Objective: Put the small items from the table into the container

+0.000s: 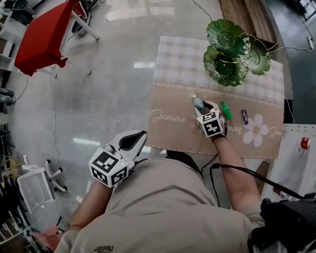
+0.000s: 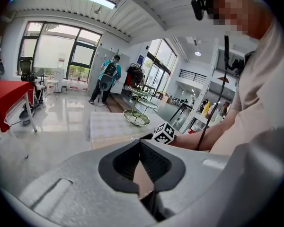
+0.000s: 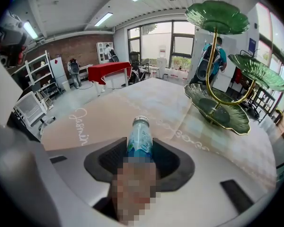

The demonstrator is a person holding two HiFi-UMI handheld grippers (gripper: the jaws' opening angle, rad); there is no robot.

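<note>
Fingers [image 3: 171, 163] of the right gripper [image 1: 205, 109] were clamped on the small bottle [image 3: 140, 137], one pad on each side of its body; the capped neck poked out past the tips, pointing away over the table [image 1: 174, 83]; the bottle's lower half sat deep in the throat of the jaws. It looked light and rigid, but round and probably slick at the label; a squeeze across the broad middle seemed the safest hold, since the narrow neck could swivel out. The left gripper [image 2: 140, 144] hung off the table edge by the person's side, tips together, nothing in them. A green item [image 1: 226, 111] and a dark item [image 1: 245, 117] lay on the cloth just beside the right gripper; the green tiered leaf stand [image 1: 229, 54], likely the container, stood further back on the table.
</note>
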